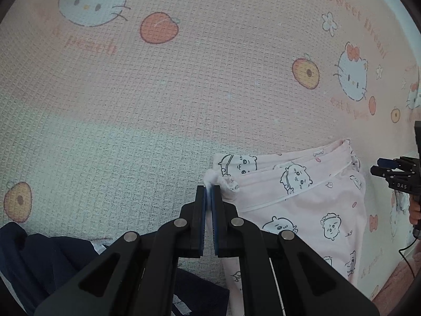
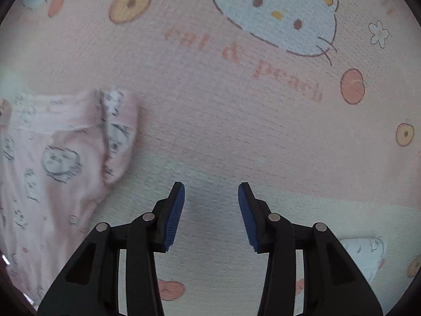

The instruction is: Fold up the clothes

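Left tongs (image 1: 209, 192) clamped on corner of pink garment (image 1: 302, 200) lying on the bedspread (image 1: 158, 92), likely anchoring it for a fold; right tongs (image 2: 211, 192) apart, empty, just beside the garment.

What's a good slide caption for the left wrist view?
Left gripper pinches a corner of the pink printed garment over the cartoon-print bedsheet; open right gripper at right.

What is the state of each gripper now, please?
Left gripper: shut on a white edge of the pink garment.
Right gripper: open, holding nothing, above the bedsheet.
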`<state>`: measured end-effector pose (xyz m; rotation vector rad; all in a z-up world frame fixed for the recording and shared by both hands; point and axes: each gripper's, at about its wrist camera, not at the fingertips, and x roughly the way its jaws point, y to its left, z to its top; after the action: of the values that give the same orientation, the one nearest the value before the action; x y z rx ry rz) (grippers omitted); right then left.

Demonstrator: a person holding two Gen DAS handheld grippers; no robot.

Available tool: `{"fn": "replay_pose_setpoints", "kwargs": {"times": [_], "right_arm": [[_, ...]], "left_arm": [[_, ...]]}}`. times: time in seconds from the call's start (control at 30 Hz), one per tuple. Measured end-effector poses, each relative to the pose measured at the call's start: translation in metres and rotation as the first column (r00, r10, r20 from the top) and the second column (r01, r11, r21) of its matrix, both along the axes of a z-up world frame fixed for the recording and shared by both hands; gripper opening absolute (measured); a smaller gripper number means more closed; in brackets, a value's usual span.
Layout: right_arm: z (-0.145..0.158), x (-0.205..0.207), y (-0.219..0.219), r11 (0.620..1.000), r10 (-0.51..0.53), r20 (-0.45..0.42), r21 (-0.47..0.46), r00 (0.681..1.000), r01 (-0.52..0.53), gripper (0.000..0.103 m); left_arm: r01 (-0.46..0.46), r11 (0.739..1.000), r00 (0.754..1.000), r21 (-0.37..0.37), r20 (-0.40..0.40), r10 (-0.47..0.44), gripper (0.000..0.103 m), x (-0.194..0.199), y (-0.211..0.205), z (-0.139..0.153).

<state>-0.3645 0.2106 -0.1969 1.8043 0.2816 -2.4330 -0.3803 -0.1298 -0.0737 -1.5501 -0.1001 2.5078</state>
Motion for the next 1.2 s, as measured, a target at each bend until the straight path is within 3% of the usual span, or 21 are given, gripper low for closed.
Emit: {"fn": "replay_pose_setpoints", "kwargs": {"times": [0.07, 0.17, 0.4, 0.47, 0.57, 0.73, 0.9, 1.07, 1.2], "right_arm": [[0.012, 0.001, -0.02, 0.995, 0.04, -0.047, -0.085, 0.998, -0.044, 0.043], [0.011, -0.012, -0.045, 0.981, 0.065, -0.048, -0.178, 0.997, -0.072, 0.043], [0.003, -0.02, -0.05, 0.989, 0.063, -0.059, -0.127, 0.996, -0.07, 0.043], [0.001, -0.022, -0.05, 0.992, 0.063, -0.063, -0.109, 0.996, -0.07, 0.015], [-0.001, -0.025, -0.052, 0.994, 0.064, -0.07, -0.081, 0.996, -0.07, 0.008], [-0.005, -0.029, -0.044, 0.996, 0.029, -0.087, -0.081, 0.996, -0.036, 0.008], [-0.005, -0.032, -0.015, 0.982, -0.086, -0.113, -0.175, 0.99, 0.065, 0.008], [-0.005, -0.036, 0.013, 0.949, -0.201, -0.127, -0.27, 0.971, 0.161, 0.009], [0.002, -0.023, 0.005, 0.936, -0.209, -0.145, -0.316, 0.967, 0.155, 0.016]], "left_arm": [[-0.001, 1.0, 1.0, -0.003, 0.004, 0.001, 0.005, 0.0, -0.001, -0.001], [-0.005, 1.0, 1.0, 0.0, 0.012, 0.005, 0.005, 0.001, -0.004, -0.003], [0.002, 1.0, 1.0, 0.028, 0.013, -0.002, 0.005, 0.0, -0.007, 0.0], [0.01, 0.999, 1.0, 0.04, 0.006, -0.01, 0.005, 0.0, -0.007, 0.003], [0.03, 0.997, 0.999, 0.076, -0.014, -0.029, 0.005, 0.001, -0.007, 0.013], [0.069, 0.988, 0.996, 0.137, -0.062, -0.061, 0.005, -0.005, -0.002, 0.026], [0.077, 0.99, 0.997, 0.115, 0.0, -0.077, 0.005, -0.033, 0.015, -0.006], [0.062, 0.993, 0.997, 0.103, 0.042, -0.066, 0.005, -0.035, 0.018, -0.026], [0.079, 0.988, 0.997, 0.136, -0.015, -0.077, 0.005, -0.027, 0.017, -0.004]]}}
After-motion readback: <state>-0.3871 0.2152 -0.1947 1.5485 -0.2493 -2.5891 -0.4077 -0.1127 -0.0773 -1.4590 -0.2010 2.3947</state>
